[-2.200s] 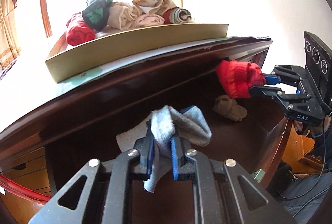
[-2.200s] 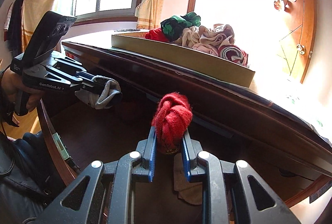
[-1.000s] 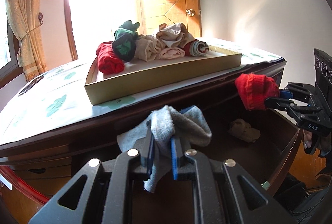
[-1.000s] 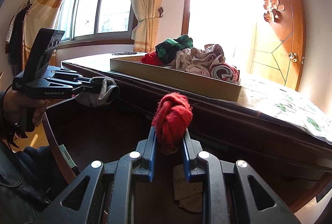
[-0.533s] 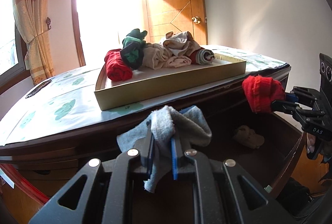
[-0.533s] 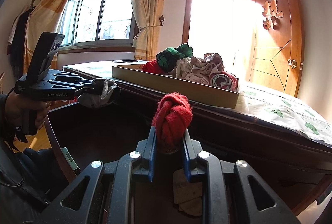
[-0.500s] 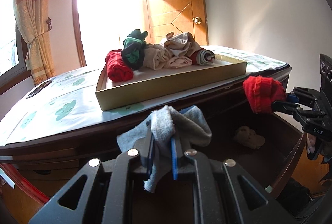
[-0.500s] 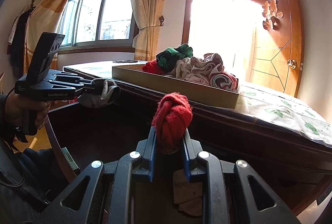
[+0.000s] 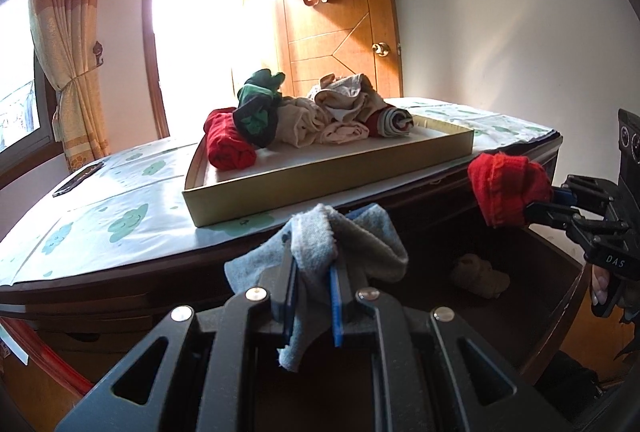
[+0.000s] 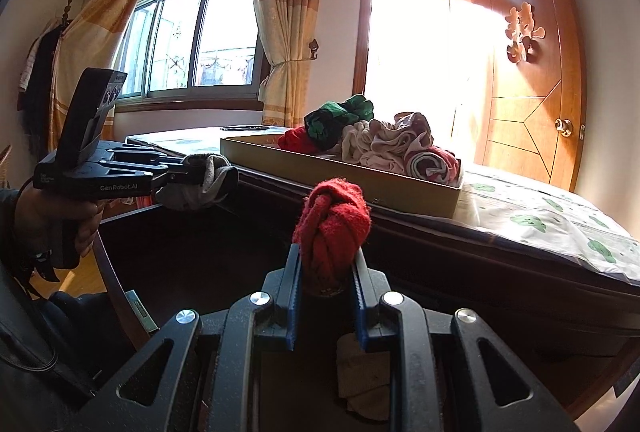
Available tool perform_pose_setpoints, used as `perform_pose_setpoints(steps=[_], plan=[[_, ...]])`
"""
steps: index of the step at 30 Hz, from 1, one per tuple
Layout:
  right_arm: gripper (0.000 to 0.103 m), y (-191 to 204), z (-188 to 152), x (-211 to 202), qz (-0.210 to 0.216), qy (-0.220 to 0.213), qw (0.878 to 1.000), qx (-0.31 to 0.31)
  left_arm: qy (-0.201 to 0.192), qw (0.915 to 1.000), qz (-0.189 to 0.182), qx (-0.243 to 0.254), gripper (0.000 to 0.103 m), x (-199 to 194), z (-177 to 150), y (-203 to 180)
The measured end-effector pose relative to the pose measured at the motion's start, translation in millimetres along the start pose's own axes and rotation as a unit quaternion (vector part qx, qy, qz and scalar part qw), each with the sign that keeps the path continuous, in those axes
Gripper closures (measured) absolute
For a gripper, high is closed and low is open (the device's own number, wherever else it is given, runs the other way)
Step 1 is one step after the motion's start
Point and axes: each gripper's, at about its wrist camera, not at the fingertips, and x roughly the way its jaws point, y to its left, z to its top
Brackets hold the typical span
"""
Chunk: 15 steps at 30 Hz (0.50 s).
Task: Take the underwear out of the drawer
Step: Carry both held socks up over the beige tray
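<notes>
Two bundles hang above the open drawer (image 9: pixel 560 296), short of the dresser's front edge (image 9: pixel 120 272): my left gripper (image 9: pixel 312 268) clamps grey underwear (image 9: pixel 320 244), my right gripper (image 10: pixel 326 268) red underwear (image 10: pixel 334 228) (one beige piece (image 9: pixel 480 274) lies below).

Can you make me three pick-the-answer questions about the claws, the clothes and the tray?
1. Where is the beige piece?
A. in the open drawer
B. on the tray
C. in a claw

2. What colour is the piece in the right claw?
A. green
B. red
C. white

3. What is the left claw doing?
A. hanging open and empty
B. pinching a grey piece
C. pushing the tray

Answers:
1 A: it lies on the floor of the drawer, below both claws.
2 B: the red bundle sits between its blue pads.
3 B: the grey piece is squeezed between its pads, short of the tray.
</notes>
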Motion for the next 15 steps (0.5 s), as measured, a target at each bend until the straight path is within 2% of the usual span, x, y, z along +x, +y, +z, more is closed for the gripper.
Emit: perform_pose_setpoints(steps=[7,15], plan=[[0.08,-1,1,-3,-0.001,-0.005,1.0,0.003,-0.003,1.0,-0.004,0.004,0.092,-1,5,-4],[0.08,-1,22,-7,-0.001,-0.013,1.0,-0.012,0.002,0.9999,-0.007,0.009,0.092,4,21,-9]])
